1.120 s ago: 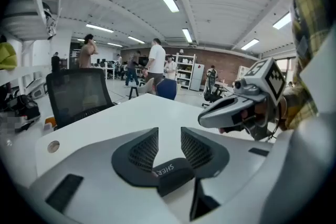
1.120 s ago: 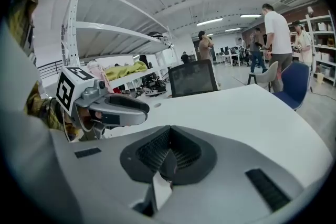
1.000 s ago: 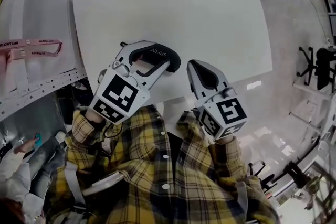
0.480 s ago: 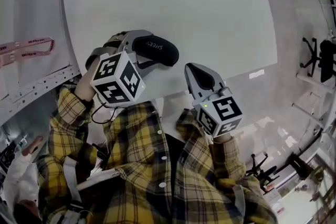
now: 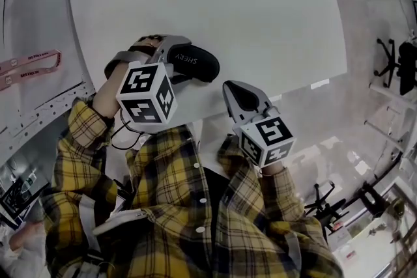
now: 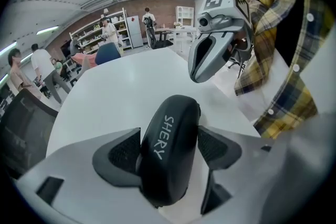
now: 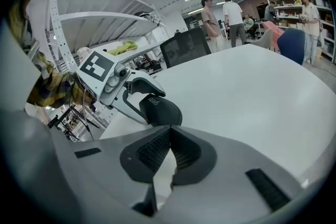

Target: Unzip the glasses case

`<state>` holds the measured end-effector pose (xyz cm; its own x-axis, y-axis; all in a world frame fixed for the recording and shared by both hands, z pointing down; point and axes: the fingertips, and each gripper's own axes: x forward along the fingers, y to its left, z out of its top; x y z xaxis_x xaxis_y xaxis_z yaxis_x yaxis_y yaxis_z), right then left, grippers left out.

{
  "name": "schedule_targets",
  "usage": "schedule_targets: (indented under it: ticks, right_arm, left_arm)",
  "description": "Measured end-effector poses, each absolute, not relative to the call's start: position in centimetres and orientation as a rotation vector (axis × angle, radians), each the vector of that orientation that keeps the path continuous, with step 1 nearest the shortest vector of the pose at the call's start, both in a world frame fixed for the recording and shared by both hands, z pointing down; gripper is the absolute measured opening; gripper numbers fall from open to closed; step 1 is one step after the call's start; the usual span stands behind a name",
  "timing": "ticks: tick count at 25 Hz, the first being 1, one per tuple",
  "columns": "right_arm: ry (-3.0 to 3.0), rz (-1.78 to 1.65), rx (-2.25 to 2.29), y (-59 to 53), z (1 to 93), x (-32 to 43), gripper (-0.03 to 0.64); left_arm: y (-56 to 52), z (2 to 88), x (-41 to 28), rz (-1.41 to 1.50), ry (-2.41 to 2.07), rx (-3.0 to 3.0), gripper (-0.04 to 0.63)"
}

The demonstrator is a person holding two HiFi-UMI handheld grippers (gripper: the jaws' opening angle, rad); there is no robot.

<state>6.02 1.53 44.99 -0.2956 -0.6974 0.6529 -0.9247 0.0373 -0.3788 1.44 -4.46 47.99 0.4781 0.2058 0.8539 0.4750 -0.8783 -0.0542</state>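
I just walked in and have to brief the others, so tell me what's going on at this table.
A person in a plaid shirt holds a gripper in each hand over a white table. The left gripper straddles a black glasses case lying on the table. Its jaws have just been opening and no longer seem to clamp it. The right gripper hangs shut and empty by the table's near edge. The case looks closed, so unzipping hasn't started.

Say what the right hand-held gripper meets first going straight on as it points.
Probably the bare white table, just ahead of the right hand-held gripper; the glasses case lies left of that line.
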Motion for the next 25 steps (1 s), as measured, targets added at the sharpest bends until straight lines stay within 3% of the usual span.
schedule_targets:
  ticks: [9,12,15,20,25]
  right_arm:
    - [-2.057,0.875,1.397,1.8,47.5,4.0,0.002]
    - [-2.054,0.769,1.304,1.6,48.8,3.1,0.077]
    - [-2.010,0.700,1.288,1.0,49.7,3.1,0.080]
    - [-1.949,0.631,1.327,0.4,50.0,3.4,0.075]
    - [-1.961,0.586,1.303,0.7,50.0,3.1,0.020]
  left_arm:
    - [-4.5,48.2,1.5,-1.311,-0.599,-2.462,0.327]
    - [-4.5,48.3,1.6,-1.307,-0.606,-2.465,0.327]
    - [-4.6,48.1,1.7,-1.304,-0.611,-2.465,0.327]
    - [-4.7,48.2,1.6,-1.298,-0.612,-2.468,0.327]
    - [-4.6,48.3,1.6,-1.295,-0.619,-2.474,0.327]
